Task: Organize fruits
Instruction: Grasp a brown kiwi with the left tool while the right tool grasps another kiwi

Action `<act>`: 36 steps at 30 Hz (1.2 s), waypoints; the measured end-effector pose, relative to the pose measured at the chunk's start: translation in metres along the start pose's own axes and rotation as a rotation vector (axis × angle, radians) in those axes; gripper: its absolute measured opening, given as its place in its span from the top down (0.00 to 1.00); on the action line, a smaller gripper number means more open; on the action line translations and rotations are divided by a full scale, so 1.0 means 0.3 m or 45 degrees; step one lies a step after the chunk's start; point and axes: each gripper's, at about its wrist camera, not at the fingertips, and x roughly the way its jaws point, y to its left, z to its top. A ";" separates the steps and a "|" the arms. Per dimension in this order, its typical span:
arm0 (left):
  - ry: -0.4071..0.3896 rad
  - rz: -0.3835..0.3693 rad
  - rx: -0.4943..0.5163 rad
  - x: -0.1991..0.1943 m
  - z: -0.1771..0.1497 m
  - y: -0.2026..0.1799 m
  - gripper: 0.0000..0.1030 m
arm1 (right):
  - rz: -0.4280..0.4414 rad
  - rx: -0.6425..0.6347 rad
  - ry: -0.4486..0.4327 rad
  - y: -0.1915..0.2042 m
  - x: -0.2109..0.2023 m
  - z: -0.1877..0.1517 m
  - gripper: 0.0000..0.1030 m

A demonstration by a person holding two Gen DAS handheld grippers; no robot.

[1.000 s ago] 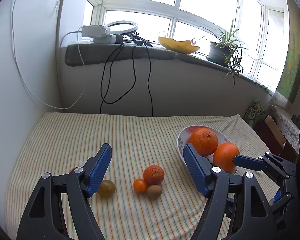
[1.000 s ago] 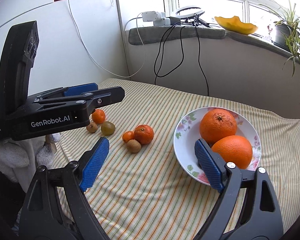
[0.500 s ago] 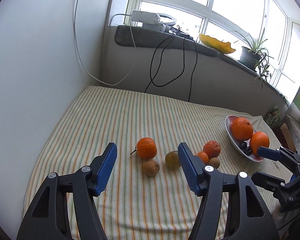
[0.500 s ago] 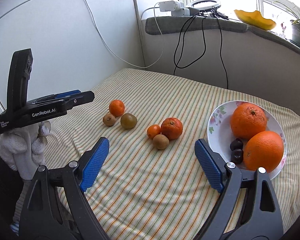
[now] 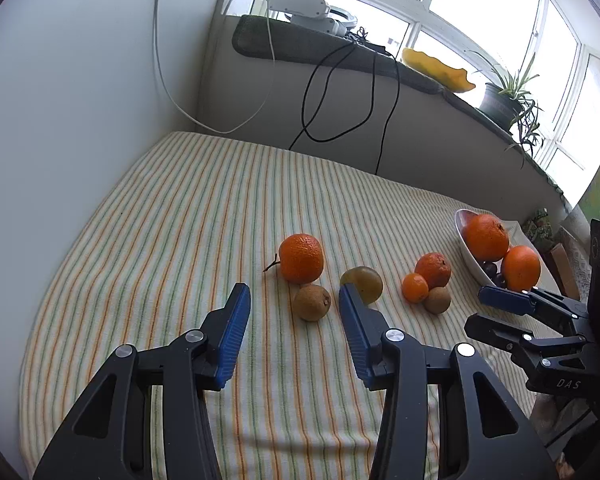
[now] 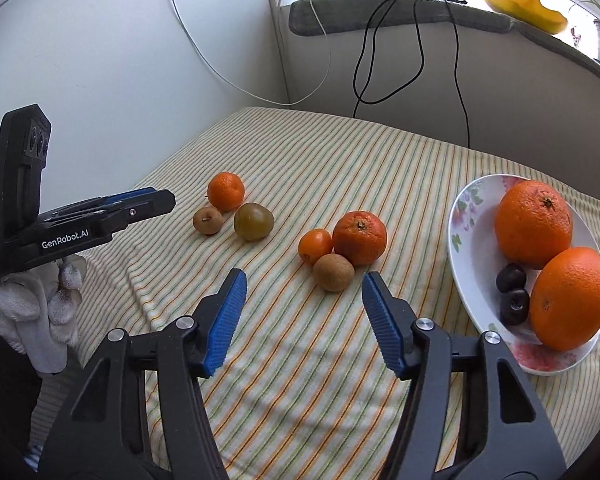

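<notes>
Both grippers empty, jaws apart. Left gripper (image 5: 294,320) lines up on brown fruit (image 5: 312,302) just ahead btwn its tips; right gripper (image 6: 302,308) faces kiwi (image 6: 334,272). Next, prob: advance, close, carry to plate (image 6: 466,280) at right.

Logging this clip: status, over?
Left gripper open, empty. Right gripper open, empty. Six fruits loose on striped cloth; plate holds four. Nothing blocking.

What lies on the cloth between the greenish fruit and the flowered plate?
In the right wrist view, a cluster of three lies between the greenish fruit and the plate: a small tangerine, a larger tangerine and a brown kiwi.
</notes>
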 end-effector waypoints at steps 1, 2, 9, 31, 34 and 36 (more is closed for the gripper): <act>0.008 -0.004 0.006 0.007 -0.003 -0.005 0.57 | 0.004 0.004 0.006 -0.002 0.008 0.001 0.40; 0.018 -0.007 0.014 0.014 -0.006 -0.009 0.57 | 0.004 0.005 0.013 -0.004 0.017 0.003 0.43; 0.067 0.006 0.080 0.068 -0.009 -0.041 0.59 | -0.022 -0.010 0.055 -0.003 0.085 0.007 0.50; 0.140 0.025 0.111 0.142 -0.009 -0.044 0.77 | -0.024 0.097 0.110 -0.081 0.158 0.020 0.72; 0.136 0.025 0.112 0.138 -0.010 -0.043 0.77 | -0.023 0.100 0.111 -0.084 0.162 0.022 0.73; 0.132 0.024 0.109 0.137 -0.008 -0.043 0.77 | -0.025 0.093 0.108 -0.083 0.164 0.022 0.73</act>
